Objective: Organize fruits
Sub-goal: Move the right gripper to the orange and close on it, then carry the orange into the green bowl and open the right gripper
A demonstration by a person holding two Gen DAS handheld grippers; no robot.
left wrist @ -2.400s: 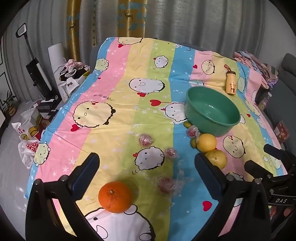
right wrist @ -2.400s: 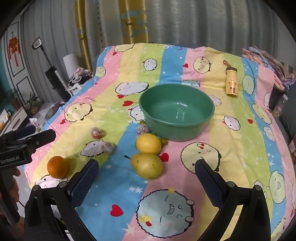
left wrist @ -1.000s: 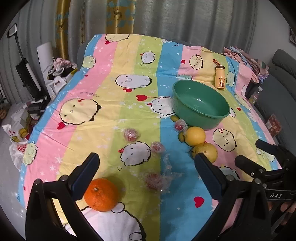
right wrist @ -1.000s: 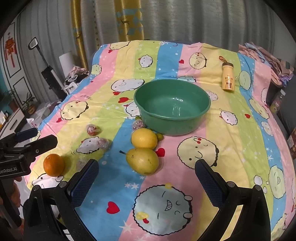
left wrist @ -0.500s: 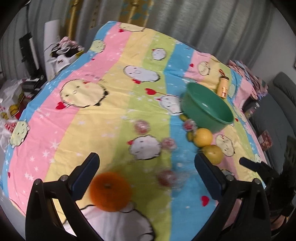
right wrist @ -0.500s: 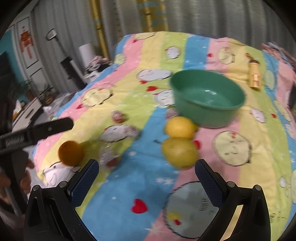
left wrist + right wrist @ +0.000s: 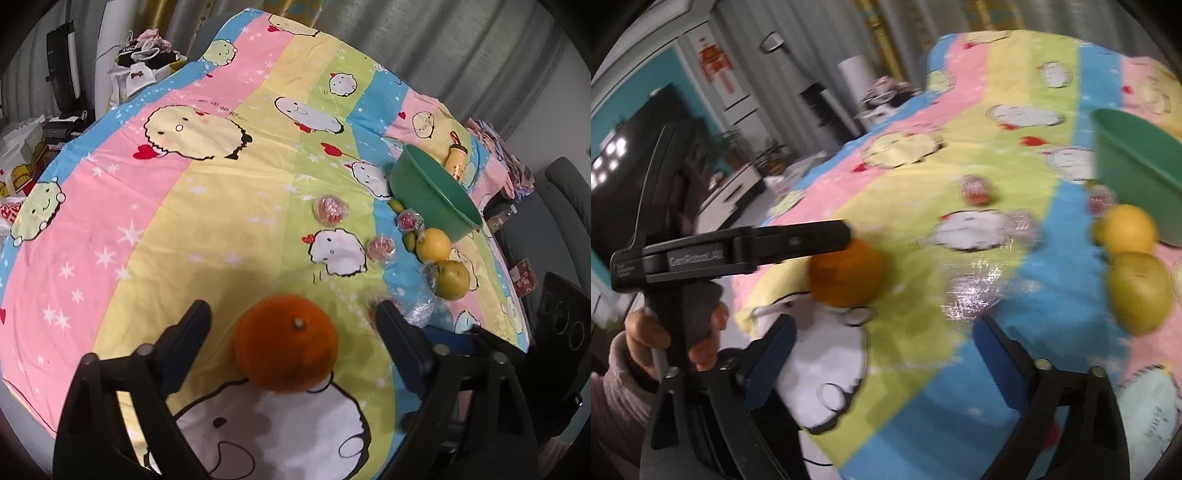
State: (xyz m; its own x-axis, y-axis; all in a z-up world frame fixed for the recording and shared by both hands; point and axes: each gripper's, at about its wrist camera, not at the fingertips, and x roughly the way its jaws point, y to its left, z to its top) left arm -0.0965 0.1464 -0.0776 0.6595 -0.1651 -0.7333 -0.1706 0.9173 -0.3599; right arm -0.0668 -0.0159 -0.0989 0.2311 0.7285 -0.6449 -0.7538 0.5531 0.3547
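Observation:
An orange (image 7: 286,341) lies on the striped cartoon cloth, between the open fingers of my left gripper (image 7: 291,325), which is low around it and apart from it. It also shows in the right wrist view (image 7: 846,273), with the left gripper's finger (image 7: 798,240) beside it. A green bowl (image 7: 432,192) stands at the far right, with a lemon (image 7: 433,243) and a pear (image 7: 452,279) in front of it. Wrapped red fruits (image 7: 330,209) lie in the middle. My right gripper (image 7: 882,354) is open and empty, above the cloth's near edge.
A small yellow bottle (image 7: 457,156) stands behind the bowl. Small green fruits (image 7: 409,239) lie by the lemon. Crumpled clear wrap (image 7: 975,291) lies on the cloth. Bags and clutter (image 7: 140,74) sit on the floor to the left. A grey sofa (image 7: 565,192) is to the right.
My left gripper has dropped forward so the orange now sits between its fingers. My right gripper has swung left, now facing the orange and the left gripper; its view is blurred.

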